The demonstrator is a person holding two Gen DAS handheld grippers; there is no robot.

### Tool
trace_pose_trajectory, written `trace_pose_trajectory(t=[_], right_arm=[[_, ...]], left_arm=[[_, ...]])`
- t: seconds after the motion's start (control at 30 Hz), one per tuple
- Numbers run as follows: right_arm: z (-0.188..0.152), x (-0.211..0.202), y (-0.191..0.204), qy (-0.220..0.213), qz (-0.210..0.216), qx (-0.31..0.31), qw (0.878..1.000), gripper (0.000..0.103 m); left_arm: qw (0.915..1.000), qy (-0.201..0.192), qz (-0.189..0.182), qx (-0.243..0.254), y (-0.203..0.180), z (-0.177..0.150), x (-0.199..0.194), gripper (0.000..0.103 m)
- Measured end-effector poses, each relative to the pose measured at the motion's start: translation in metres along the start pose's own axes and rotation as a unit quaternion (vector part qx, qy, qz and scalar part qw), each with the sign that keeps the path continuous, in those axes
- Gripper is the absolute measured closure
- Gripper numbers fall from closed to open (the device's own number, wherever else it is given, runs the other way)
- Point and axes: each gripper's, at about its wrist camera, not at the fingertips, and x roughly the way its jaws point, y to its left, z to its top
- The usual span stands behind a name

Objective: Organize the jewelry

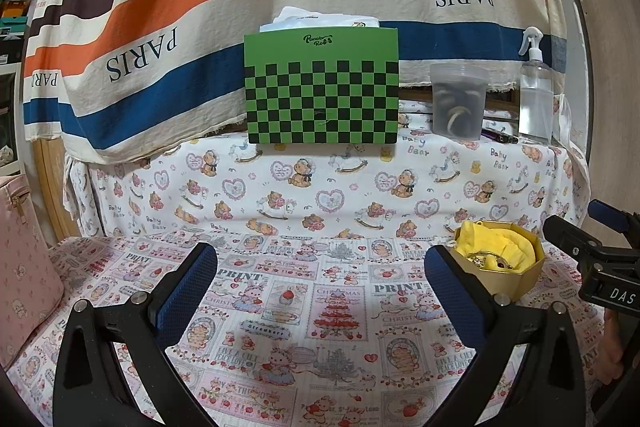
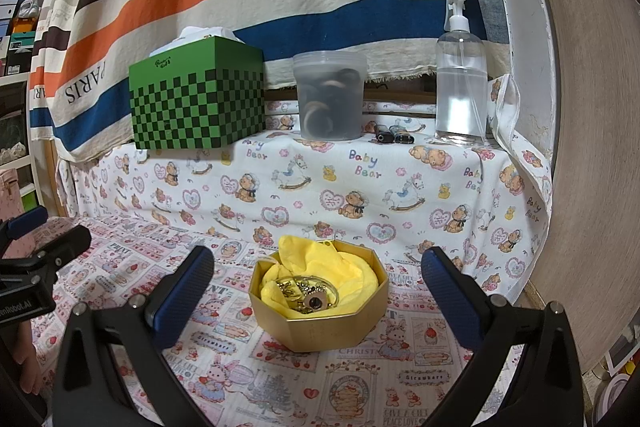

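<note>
A gold octagonal box (image 2: 320,327) lined with yellow tissue (image 2: 352,271) sits on the printed tablecloth. Gold jewelry (image 2: 308,295) lies in a heap inside it. My right gripper (image 2: 318,291) is open, its blue pads on either side of the box, a little short of it. In the left wrist view the same box (image 1: 516,275) stands at the right, just beyond the right pad (image 1: 452,287). My left gripper (image 1: 320,291) is open over bare cloth with nothing between its fingers. The right gripper's body (image 1: 600,255) shows at the far right edge.
On the raised ledge behind stand a green checkered tissue box (image 1: 322,91), a lidded translucent tub (image 2: 330,95), a clear spray bottle (image 2: 460,75) and two small dark items (image 2: 394,135). A striped cloth hangs behind. A pink bag (image 1: 24,267) stands at the left.
</note>
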Motion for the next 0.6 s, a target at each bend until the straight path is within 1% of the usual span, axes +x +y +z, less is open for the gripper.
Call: trace_pose_trajectory(t=[0.6], right_arm=[[-0.0003,0.0010,0.0001,0.001,0.000,-0.001,1.000,0.000]], left_arm=[[1.0000,0.000,-0.001,0.000,-0.0003,-0.0001,0.0005,0.000]])
